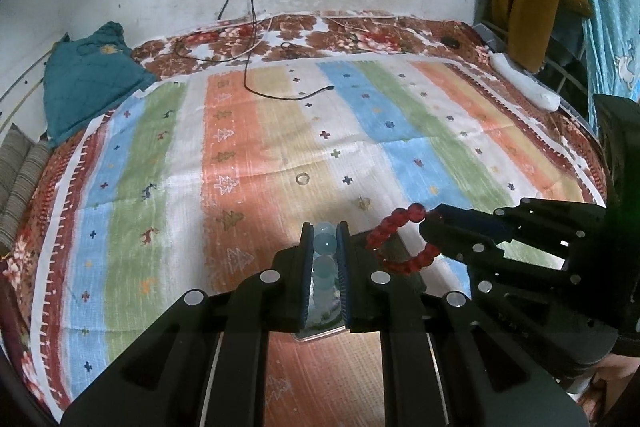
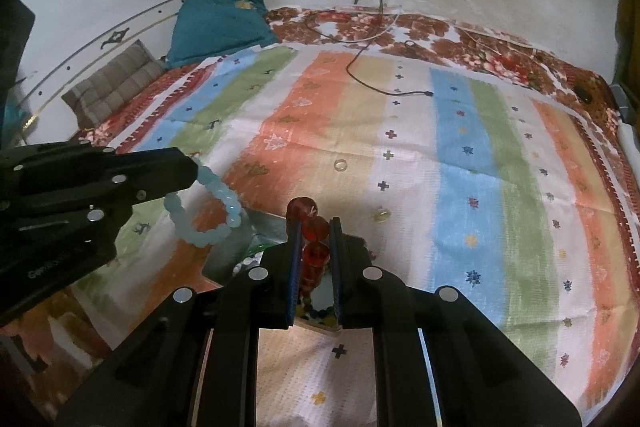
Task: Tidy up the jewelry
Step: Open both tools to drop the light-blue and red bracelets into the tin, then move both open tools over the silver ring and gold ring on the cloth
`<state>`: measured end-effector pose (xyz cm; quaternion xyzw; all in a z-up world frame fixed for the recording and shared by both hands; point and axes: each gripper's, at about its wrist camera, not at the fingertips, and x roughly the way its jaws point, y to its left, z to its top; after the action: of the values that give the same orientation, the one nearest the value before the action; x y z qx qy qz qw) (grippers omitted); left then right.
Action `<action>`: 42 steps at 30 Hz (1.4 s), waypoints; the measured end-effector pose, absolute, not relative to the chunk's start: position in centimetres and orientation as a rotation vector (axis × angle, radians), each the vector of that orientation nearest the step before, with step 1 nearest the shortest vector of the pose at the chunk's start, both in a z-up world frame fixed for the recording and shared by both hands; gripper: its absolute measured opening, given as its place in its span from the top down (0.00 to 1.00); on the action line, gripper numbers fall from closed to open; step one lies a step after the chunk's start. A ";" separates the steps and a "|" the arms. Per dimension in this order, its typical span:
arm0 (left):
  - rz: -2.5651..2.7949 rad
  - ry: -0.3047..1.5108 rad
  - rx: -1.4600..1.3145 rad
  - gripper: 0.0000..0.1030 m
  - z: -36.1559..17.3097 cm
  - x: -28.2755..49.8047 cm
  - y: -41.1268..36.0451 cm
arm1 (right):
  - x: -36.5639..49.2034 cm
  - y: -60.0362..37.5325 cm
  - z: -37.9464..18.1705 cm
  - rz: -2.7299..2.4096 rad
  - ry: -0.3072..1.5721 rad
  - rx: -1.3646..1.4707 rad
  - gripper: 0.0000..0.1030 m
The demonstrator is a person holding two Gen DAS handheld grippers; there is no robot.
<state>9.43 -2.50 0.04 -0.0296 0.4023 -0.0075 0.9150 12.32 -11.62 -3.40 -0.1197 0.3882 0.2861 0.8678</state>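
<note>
My left gripper [image 1: 325, 227] is shut on a pale blue bead bracelet [image 1: 325, 247], whose loop hangs from that gripper's tip [image 2: 192, 167] as the bracelet [image 2: 208, 215] in the right wrist view. My right gripper [image 2: 314, 223] is shut on a red bead bracelet [image 2: 314, 231]; in the left wrist view this red bracelet [image 1: 394, 231] dangles from the right gripper [image 1: 430, 223]. Both are held above the striped cloth [image 1: 280, 131]. A small ring [image 1: 303, 179] lies on the cloth ahead, also the ring [image 2: 340, 165]. A small gold earring [image 1: 364, 203] lies to its right.
Beneath the grippers sits a shiny tray or box [image 2: 256, 239] with more beads, mostly hidden. A black charger cable [image 1: 288, 95] trails across the far cloth. A teal cloth bundle [image 1: 84, 87] lies at the back left, and a white power strip [image 1: 528, 87] at the right edge.
</note>
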 end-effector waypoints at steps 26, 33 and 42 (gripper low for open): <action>0.100 0.906 -0.138 0.44 -1.6 13.4 0.4 | 16.4 -13.3 -5.2 0.447 0.933 -0.192 0.54; 0.104 0.931 -0.127 0.39 -2.2 15.2 0.5 | 17.5 -12.8 -5.8 0.431 0.959 -0.207 0.48; 0.107 0.958 -0.115 0.32 -2.9 17.2 0.9 | 18.8 -12.1 -6.6 0.420 0.988 -0.232 0.42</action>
<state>17.16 0.94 -2.87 -0.0552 0.4604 0.0512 0.8845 18.84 -12.05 -6.64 -0.1104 0.4694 0.1998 0.8530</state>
